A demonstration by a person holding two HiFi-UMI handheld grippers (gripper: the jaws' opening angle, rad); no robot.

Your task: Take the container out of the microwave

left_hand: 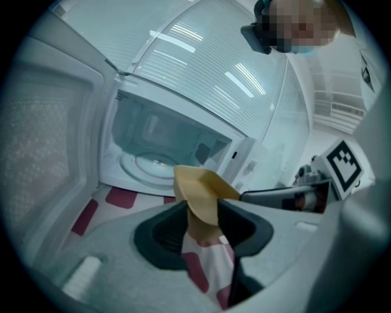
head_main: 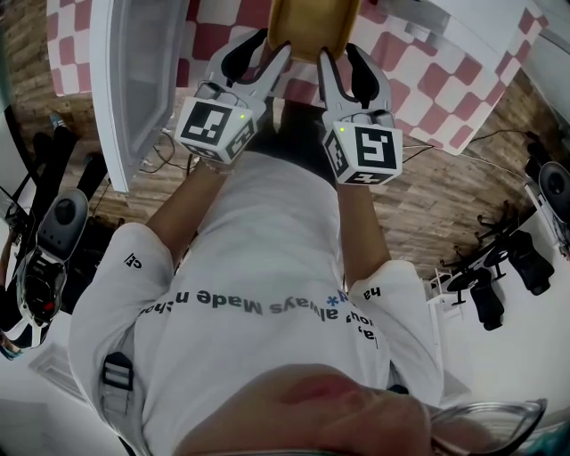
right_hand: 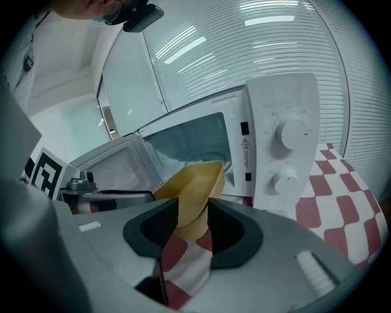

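A yellow container hangs between both grippers at the top of the head view, outside the microwave. My left gripper is shut on its left wall and my right gripper on its right wall. In the left gripper view the container's rim sits pinched in my left gripper, in front of the open white microwave, whose glass turntable is bare. In the right gripper view the container is clamped in my right gripper, left of the microwave's control panel.
The microwave door stands swung open at the left. A red-and-white checked cloth covers the table under the microwave. Dark stands and gear lie on the wooden floor at both sides.
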